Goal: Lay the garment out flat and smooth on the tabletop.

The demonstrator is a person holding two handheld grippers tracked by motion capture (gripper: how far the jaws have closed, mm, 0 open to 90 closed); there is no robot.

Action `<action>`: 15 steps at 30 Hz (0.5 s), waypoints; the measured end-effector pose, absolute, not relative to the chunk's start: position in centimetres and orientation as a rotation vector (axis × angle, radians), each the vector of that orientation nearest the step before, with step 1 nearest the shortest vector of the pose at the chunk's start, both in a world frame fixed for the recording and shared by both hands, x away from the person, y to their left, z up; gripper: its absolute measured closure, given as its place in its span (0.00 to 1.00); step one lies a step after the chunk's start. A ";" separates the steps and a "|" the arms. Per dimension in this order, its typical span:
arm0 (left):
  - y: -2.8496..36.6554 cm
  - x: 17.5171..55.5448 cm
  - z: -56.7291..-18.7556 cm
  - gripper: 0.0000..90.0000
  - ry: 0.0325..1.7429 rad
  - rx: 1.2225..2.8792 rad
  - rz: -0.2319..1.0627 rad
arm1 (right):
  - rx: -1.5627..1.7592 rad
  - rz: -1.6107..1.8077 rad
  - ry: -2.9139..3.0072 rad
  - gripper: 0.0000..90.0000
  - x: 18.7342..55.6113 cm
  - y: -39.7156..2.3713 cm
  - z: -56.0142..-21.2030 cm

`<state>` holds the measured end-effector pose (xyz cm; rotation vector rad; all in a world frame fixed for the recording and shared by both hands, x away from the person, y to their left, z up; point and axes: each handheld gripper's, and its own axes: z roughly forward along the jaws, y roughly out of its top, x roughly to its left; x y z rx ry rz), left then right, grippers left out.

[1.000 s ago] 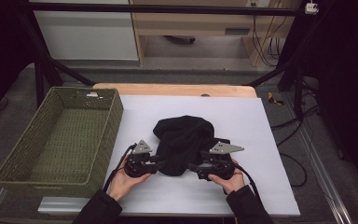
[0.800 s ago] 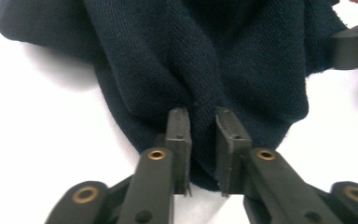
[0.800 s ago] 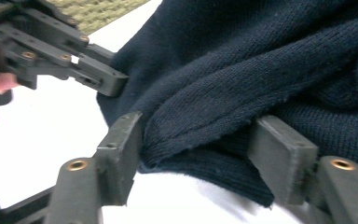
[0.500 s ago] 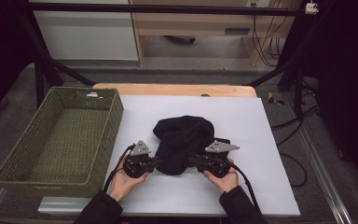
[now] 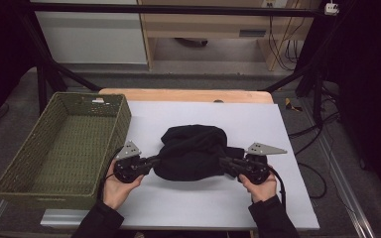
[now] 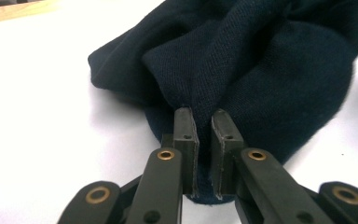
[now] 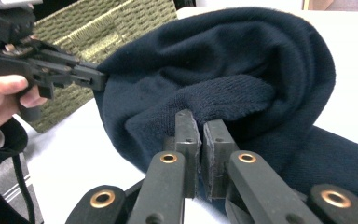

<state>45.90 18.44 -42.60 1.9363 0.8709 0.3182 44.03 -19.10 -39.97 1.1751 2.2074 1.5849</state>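
A dark navy knit garment (image 5: 193, 151) lies bunched in the middle of the white table (image 5: 178, 203). My left gripper (image 5: 155, 160) grips its left edge; in the left gripper view the pads (image 6: 186, 128) pinch a fold of the cloth (image 6: 261, 70), and the jaws have just been closing on it. My right gripper (image 5: 224, 162) holds the right edge; its jaws have just closed on a terry-like fold (image 7: 223, 98). The right gripper (image 7: 200, 119) faces the left gripper (image 7: 98, 77) across the garment. The near edge hangs a little above the table.
A green woven basket (image 5: 124, 119) stands empty at the table's left, close to my left hand, and its wall (image 7: 121, 23) shows behind the garment. A wooden board (image 5: 188, 95) edges the far side. Black frame legs and cables (image 5: 312, 129) lie to the right.
Both grippers have pressed in on the garment's sides and risen, lifting its near edge off the table. The cloth now stretches between them.
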 end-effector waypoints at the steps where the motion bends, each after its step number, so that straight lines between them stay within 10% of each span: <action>1: 18.4 45.8 -42.7 0.92 0.867 1.940 0.318 | 1.175 1.587 2.213 0.96 44.0 -19.3 -39.8; 15: 18.5 46.0 -43.8 0.91 0.908 2.014 0.348 | 1.123 1.397 2.514 0.94 44.2 -14.2 -44.5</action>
